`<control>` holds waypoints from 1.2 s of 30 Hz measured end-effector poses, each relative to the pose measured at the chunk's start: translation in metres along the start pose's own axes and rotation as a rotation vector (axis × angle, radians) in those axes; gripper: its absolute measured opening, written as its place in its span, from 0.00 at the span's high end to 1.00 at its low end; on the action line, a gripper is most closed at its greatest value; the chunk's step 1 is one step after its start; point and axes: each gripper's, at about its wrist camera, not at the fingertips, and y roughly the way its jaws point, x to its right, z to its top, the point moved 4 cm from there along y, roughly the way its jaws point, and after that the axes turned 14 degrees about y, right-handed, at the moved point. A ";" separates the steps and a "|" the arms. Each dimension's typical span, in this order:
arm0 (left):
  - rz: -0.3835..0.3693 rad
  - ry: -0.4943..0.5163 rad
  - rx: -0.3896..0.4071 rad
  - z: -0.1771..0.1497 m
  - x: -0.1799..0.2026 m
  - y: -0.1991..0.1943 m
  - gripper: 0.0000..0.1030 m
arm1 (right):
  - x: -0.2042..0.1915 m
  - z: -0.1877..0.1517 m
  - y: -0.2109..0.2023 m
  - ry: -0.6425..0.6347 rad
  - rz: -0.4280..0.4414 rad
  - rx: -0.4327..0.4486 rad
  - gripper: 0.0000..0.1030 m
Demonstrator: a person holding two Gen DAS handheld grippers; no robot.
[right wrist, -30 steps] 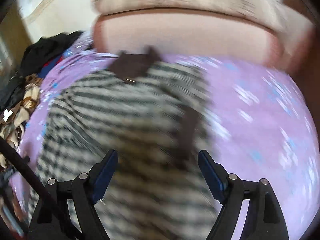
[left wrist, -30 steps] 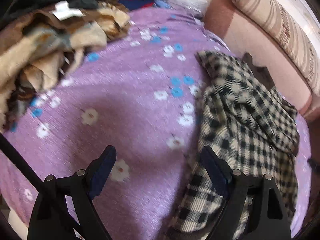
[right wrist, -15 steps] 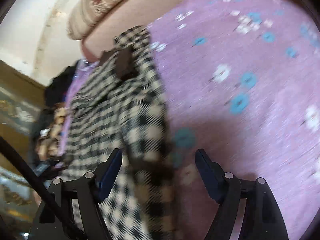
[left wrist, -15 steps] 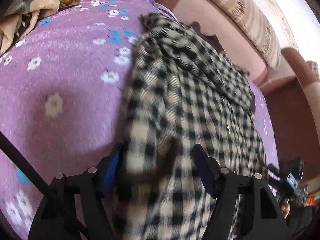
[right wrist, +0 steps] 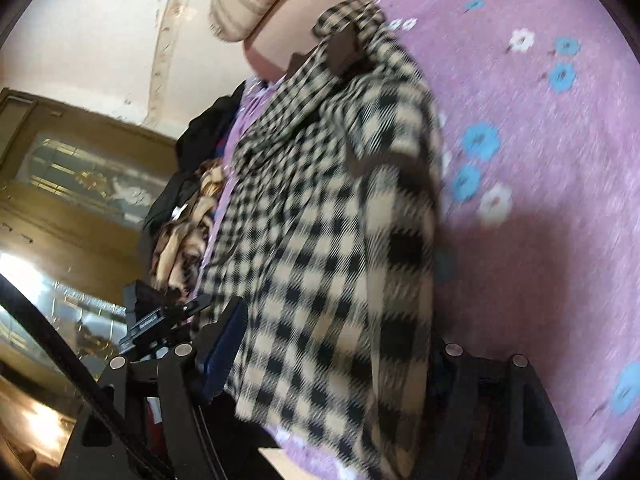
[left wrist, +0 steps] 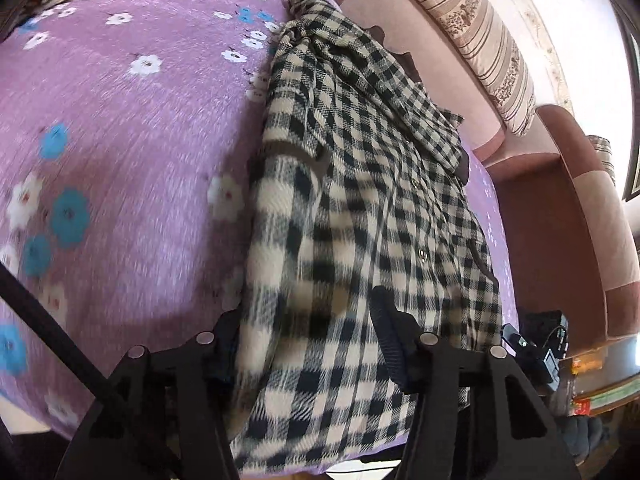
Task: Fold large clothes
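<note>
A large black-and-cream checked coat (left wrist: 360,184) with brown trim lies lengthwise on the purple flowered bedspread (left wrist: 120,128). My left gripper (left wrist: 308,340) is open, its jaws wide apart around the coat's near hem at its left edge. In the right wrist view the same coat (right wrist: 328,220) fills the middle. My right gripper (right wrist: 336,344) is open, its jaws straddling the hem at the coat's right edge. Cloth covers the right fingertip there. The fabric lies between the jaws of both grippers, unpinched.
A pink sofa back (left wrist: 448,64) with a striped bolster (left wrist: 480,28) runs behind the coat. A pile of brown and black clothes (right wrist: 184,216) lies at the bed's far left. A wooden cabinet (right wrist: 60,184) stands beyond. The bed edge is just under both grippers.
Both grippers have swung down and in to the coat's near hem, left at its left edge, right at its right edge. Their jaws stay wide. The coat has not moved.
</note>
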 end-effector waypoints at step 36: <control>0.237 0.051 0.088 -0.021 0.014 -0.047 0.94 | -0.008 -0.051 0.007 -0.049 -0.184 0.088 0.91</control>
